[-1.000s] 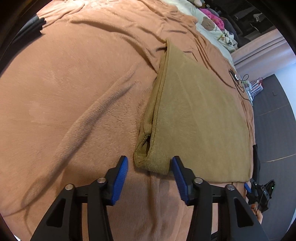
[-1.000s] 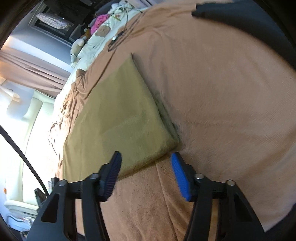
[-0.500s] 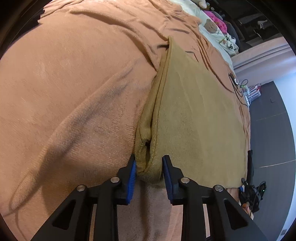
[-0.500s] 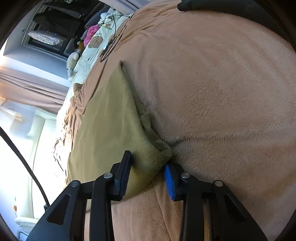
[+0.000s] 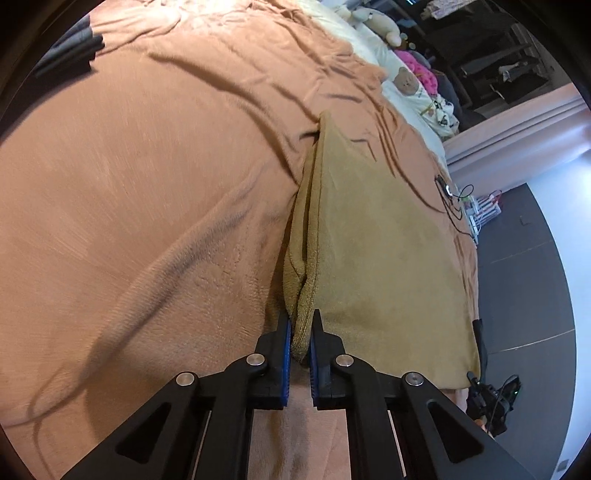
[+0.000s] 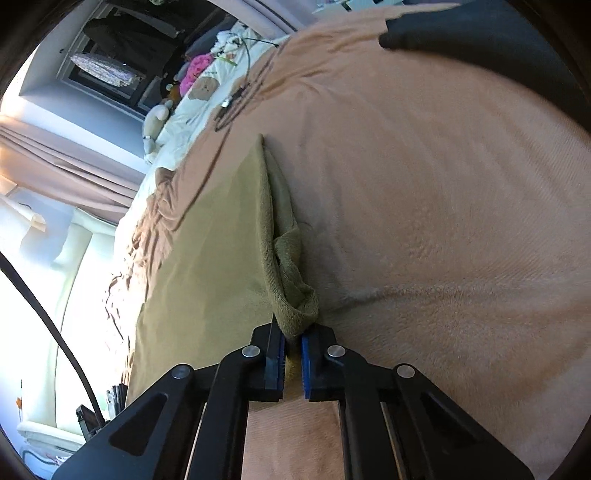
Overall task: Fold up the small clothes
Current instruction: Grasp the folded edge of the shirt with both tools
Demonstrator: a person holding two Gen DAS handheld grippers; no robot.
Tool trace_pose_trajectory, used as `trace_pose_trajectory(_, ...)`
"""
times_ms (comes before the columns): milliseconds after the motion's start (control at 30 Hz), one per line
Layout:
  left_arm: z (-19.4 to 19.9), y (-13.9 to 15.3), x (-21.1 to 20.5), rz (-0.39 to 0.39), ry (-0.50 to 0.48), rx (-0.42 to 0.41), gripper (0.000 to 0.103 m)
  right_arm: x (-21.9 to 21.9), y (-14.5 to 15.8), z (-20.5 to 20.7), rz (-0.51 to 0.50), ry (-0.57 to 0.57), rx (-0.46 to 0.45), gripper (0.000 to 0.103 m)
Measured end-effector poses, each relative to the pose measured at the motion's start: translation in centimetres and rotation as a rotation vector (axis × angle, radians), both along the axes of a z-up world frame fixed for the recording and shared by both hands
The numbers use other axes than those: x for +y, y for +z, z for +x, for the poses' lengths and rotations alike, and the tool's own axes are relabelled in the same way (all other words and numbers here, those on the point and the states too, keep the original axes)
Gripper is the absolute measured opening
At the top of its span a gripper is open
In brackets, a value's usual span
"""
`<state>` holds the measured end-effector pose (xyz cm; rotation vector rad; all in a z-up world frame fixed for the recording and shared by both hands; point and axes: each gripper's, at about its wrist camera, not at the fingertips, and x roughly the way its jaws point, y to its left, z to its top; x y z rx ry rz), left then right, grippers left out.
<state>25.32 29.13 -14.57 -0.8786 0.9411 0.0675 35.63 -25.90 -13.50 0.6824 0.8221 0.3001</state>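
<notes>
An olive-tan cloth (image 5: pixel 376 258) lies folded flat on the peach blanket (image 5: pixel 147 184) of a bed. My left gripper (image 5: pixel 301 325) has its jaws closing on the cloth's near left corner, and the blue pads pinch the bunched fold between them. In the right wrist view the same cloth (image 6: pixel 207 266) stretches away to the left. There my right gripper (image 6: pixel 293 332) has its jaws closing on the near right corner, pads pressed on the crumpled edge. Both pinched corners are slightly lifted off the blanket (image 6: pixel 443 184).
Plush toys and pale bedding (image 5: pixel 406 79) sit at the bed's far end, with a thin cable (image 5: pixel 448 192) beside the cloth. A dark garment (image 6: pixel 461 33) lies at the blanket's far edge. Grey floor (image 5: pixel 524 266) and curtains (image 6: pixel 55 158) border the bed.
Both grippers went from wide open around the cloth's near corners to pinched tight on them. The corners have bunched up and lifted a little.
</notes>
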Motion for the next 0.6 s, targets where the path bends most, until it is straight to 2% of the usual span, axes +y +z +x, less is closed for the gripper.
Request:
trace_pose_trajectory(233,-1.3,2.0,0.4,-0.006,0.011,-0.036,0.008,0.8,0.8,-2.2,-0.015,0.017,-0.035,0.003)
trace_pose_trajectory(600,-6.1,2.7,0.6,-0.005,0.017,-0.045,0.008,-0.2,0.8,-5.7,-0.006,0.039,-0.042,0.003)
